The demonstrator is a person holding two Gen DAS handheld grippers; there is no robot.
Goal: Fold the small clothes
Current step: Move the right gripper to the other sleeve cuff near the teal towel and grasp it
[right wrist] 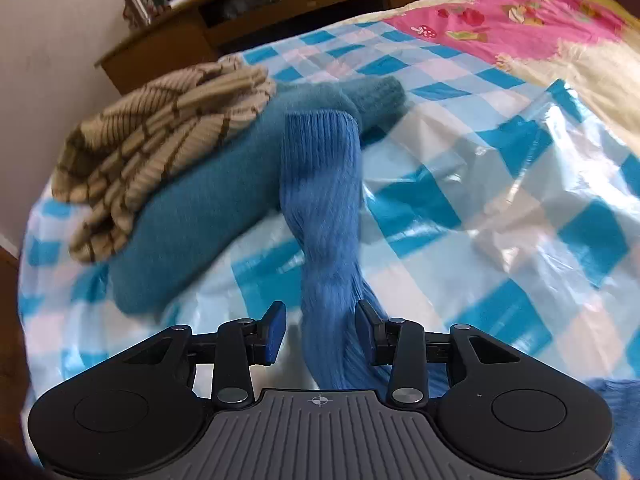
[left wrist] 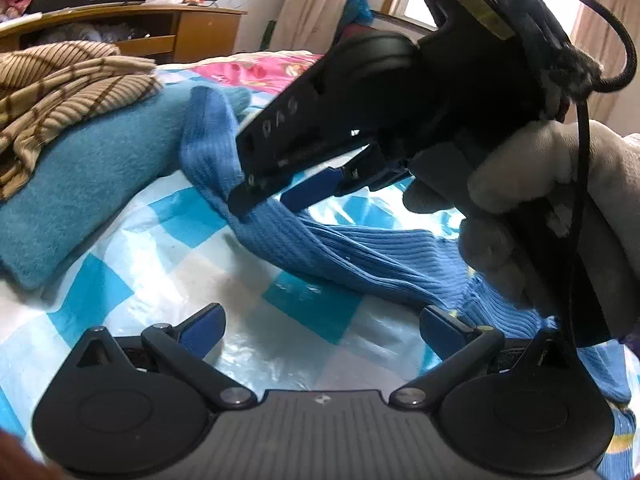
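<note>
Step in hand: the blue ribbed garment (right wrist: 324, 200) is being folded, and its long sleeve-like strip is being laid out toward the upper middle of the right wrist view; this looks like the release at the end of one fold, though I am judging that from the slack cloth alone.
Right gripper (right wrist: 320, 330): its blue pads (right wrist: 276, 330) are standing apart at the lower middle of the frame, with the strip running up between them; the left pad is showing daylight beside the cloth, so nothing is being pinched.
Left gripper (left wrist: 320, 326): its fingers are spreading wide at the bottom of the left wrist view, hanging empty over the checked plastic sheet (left wrist: 168, 264).
Garment position: it is lying on the sheet from the lower right of the left wrist view up to the centre, its far end resting against the folded teal knit (left wrist: 92, 184).
Neighbours: a striped beige knit (left wrist: 68, 88) is sitting on top of the teal one at the upper left.
Gloved hand (left wrist: 532, 196): it is gripping the right tool's handle at the right of the left wrist view.
Next move: probably both grippers need to take hold of the garment body at lower right and bring it over the laid strip, keeping clear of the folded stack.
</note>
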